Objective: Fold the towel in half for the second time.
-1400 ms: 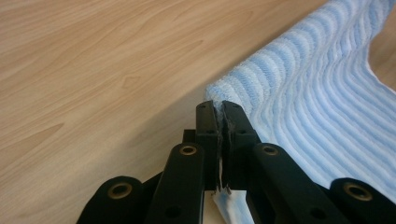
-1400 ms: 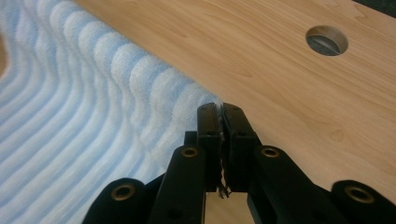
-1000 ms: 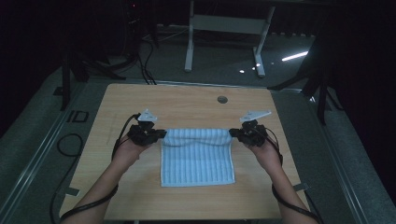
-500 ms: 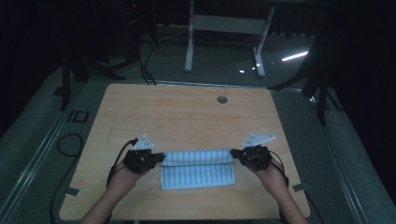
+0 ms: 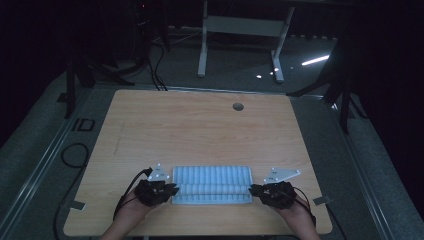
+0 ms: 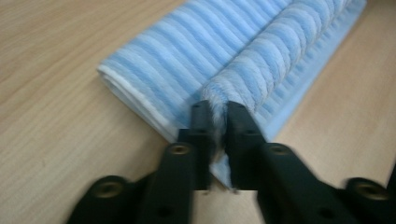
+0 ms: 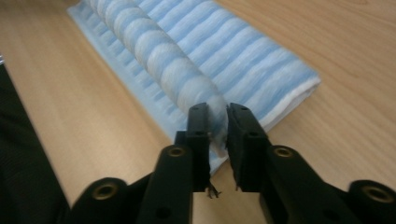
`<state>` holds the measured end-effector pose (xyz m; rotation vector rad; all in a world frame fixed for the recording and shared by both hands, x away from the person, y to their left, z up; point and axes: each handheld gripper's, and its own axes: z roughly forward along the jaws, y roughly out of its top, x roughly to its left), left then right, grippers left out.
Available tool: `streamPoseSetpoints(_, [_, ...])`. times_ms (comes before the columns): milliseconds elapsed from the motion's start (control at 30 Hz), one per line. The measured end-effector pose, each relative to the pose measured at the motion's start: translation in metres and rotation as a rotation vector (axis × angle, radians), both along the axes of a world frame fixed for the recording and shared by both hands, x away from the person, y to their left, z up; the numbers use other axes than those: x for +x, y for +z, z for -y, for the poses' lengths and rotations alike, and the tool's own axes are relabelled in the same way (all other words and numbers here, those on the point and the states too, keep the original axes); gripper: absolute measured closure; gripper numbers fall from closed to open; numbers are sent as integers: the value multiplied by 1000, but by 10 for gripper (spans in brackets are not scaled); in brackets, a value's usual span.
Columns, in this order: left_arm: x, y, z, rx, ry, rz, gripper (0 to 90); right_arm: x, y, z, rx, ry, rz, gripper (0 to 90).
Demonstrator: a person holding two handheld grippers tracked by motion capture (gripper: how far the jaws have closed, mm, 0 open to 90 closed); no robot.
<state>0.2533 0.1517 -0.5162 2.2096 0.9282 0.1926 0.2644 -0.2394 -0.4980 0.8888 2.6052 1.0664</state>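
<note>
Status of fold: judged well advanced, not closed out.

- Finds blue striped towel (image 5: 212, 175) lying flat as a narrow band on the table (image 5: 200, 125), stretched between the two grippers, one short end at each set of jaws.
- Notes a raised, rolled ridge (image 5: 212, 189) along the band from one gripper to the other, not pressed flat.
- Left gripper (image 5: 172, 189): narrowly parted, jaws just been opening, with the end of the ridge between them; appears lightly pinched rather than clamped.
- Right gripper (image 5: 252, 190): same condition at the opposite end, jaws just been opening, cloth between them and filling the gap.
- Judged done: carrying the edge over and setting it down. Judged left: letting go fully, backing both grippers away, possibly flattening the ridge or folding once more.

Comparison of views:

- High view gives the whole layout: band square to the near table edge, both hands low at either end.
- Left gripper view (image 6: 217, 112) gives the grip itself: ridge (image 6: 275, 51) running straight ahead from the jaw tips, flat layers (image 6: 187, 51) with a white hem just ahead and to the left.
- Right gripper view (image 7: 218, 114) gives the mirror case: ridge (image 7: 154, 51) ahead, flat layers (image 7: 243, 51) ahead and to the right, with a stray thread below the jaws.
</note>
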Motion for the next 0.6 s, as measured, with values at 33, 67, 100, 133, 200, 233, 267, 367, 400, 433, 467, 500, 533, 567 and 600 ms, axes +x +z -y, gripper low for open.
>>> streamPoseSetpoints(33, [0, 2, -1, -8, -8, -9, 669, -2, 1, 2, 1, 4, -2, 738])
streamPoseSetpoints(67, [0, 4, -2, -14, -9, -3, 612, -4, 2, 3, 0, 3, -4, 706])
streamPoseSetpoints(100, [0, 7, -4, -14, -2, 15, 598, -4, 5, 5, -1, -3, 4, 706])
streamPoseSetpoints(133, [1, 9, -6, -17, 6, 17, 597, -5, 8, 7, 8, -10, 15, 693])
streamPoseSetpoints(200, [4, 13, -9, -44, 8, 17, 596, -3, 14, 10, 31, -19, 19, 687])
streamPoseSetpoints(233, [6, 14, -10, -44, 3, 14, 597, -2, 15, 10, 30, -19, 26, 687])
streamPoseSetpoints(267, [7, 15, -10, -38, -1, 18, 597, -1, 15, 9, 32, -20, 32, 687])
streamPoseSetpoints(367, [11, 14, -9, -54, -23, 14, 596, 4, 12, 3, 18, -10, 33, 688])
streamPoseSetpoints(400, [12, 13, -7, -55, -27, 16, 590, 6, 10, 1, 20, -6, 20, 687])
streamPoseSetpoints(433, [15, 10, -4, -46, -27, 17, 578, 8, 8, -1, 19, -2, 18, 688])
streamPoseSetpoints(467, [17, 7, -2, -45, -33, 4, 578, 11, 5, -4, 12, -9, 19, 688])
streamPoseSetpoints(500, [19, 3, 0, -46, -34, 3, 576, 14, 2, -6, 7, -7, 10, 689])
streamPoseSetpoints(533, [21, 0, 3, -45, -39, 2, 563, 17, -1, -8, 0, -1, 5, 699])
streamPoseSetpoints(567, [23, -3, 5, -43, -51, -13, 558, 19, -4, -11, -7, -3, 10, 706])
streamPoseSetpoints(600, [24, -6, 8, -41, -63, -16, 558, 21, -7, -13, -10, 3, 3, 715])
